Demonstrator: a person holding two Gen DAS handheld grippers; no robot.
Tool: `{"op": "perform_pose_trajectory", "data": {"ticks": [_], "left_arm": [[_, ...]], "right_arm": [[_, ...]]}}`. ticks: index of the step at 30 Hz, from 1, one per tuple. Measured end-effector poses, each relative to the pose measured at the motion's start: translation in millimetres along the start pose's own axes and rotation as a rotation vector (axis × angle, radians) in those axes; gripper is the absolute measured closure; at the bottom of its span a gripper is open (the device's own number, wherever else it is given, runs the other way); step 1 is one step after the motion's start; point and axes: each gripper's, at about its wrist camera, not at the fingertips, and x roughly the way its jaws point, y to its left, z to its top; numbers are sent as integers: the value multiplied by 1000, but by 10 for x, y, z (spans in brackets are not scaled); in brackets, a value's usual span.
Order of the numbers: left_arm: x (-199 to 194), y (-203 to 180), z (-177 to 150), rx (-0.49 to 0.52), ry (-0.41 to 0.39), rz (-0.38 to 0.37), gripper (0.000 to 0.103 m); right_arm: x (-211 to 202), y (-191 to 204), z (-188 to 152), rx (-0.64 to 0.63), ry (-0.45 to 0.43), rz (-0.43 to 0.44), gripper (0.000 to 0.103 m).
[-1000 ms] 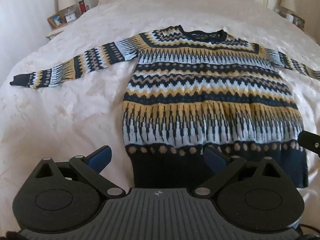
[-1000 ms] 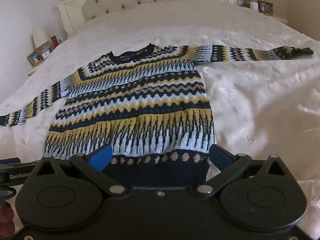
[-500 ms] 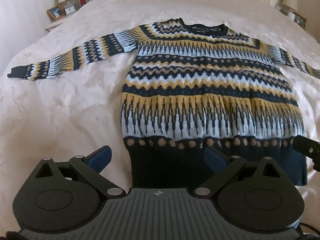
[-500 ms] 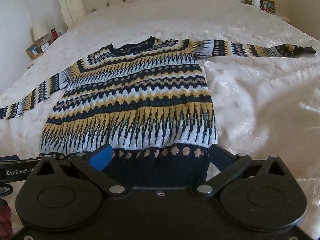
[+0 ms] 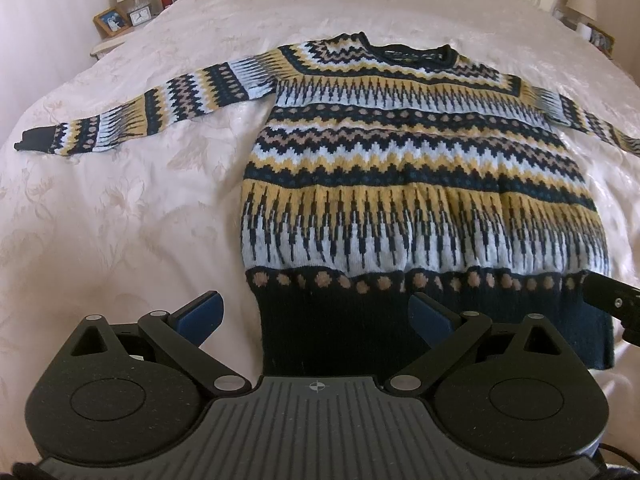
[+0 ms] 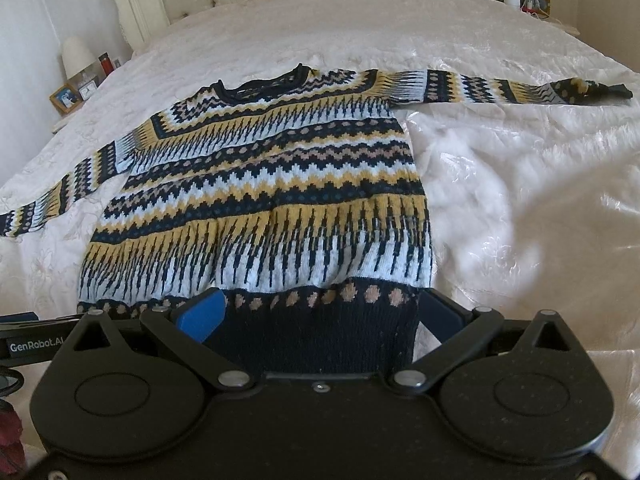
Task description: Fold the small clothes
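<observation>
On the cream quilted bed a patterned navy-and-yellow knitted sweater lies flat, unfolded; we hold left tool and right tool spread above its hem, folding unstarted.

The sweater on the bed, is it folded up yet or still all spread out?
Spread out. The sweater lies flat on the bed, both sleeves stretched sideways, hem unfolded, nothing doubled over.

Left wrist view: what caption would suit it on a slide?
Open left tool poised at the dark hem of a patterned navy, yellow and white knitted sweater spread flat on a cream bedspread.
</observation>
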Motion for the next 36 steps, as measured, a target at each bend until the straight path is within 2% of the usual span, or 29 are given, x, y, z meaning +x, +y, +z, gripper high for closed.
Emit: {"op": "perform_pose_trajectory", "data": {"ticks": [36], "left_arm": [[36, 24, -11, -14, 11, -3, 3]], "right_arm": [[30, 36, -8, -10, 17, 10, 1]]}}
